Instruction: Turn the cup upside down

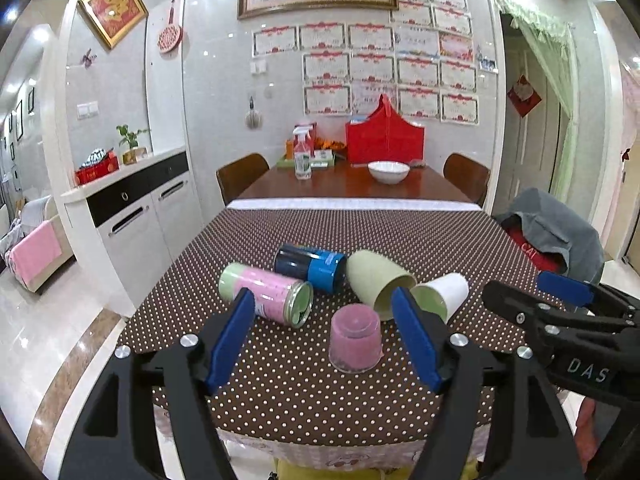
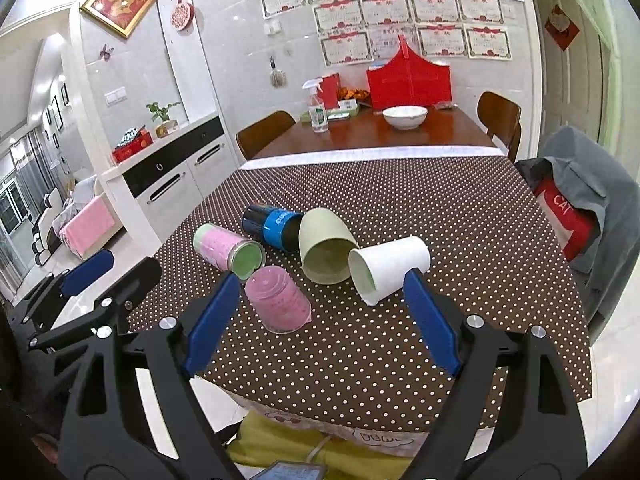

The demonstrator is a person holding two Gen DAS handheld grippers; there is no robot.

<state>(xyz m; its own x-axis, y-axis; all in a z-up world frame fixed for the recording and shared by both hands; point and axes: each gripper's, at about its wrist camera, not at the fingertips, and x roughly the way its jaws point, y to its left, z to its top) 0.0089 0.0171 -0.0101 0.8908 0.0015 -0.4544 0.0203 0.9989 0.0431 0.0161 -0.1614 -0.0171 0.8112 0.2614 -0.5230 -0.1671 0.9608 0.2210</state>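
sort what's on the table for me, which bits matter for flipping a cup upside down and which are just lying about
For the job:
- pink plastic cup, already mouth down
- green cup, on its side
- white paper cup, on its side
- left gripper, open
- right gripper, open

Just lying about:
- pink-and-green can
- blue can
- white bowl
- spray bottle
- red bag

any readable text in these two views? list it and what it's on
"DAS": on the right gripper body, left wrist view; cut off at the frame edge.
"CAT": on the red bag under the grey jacket.
Blue can label, wall certificates, spray bottle: too blurred to read.
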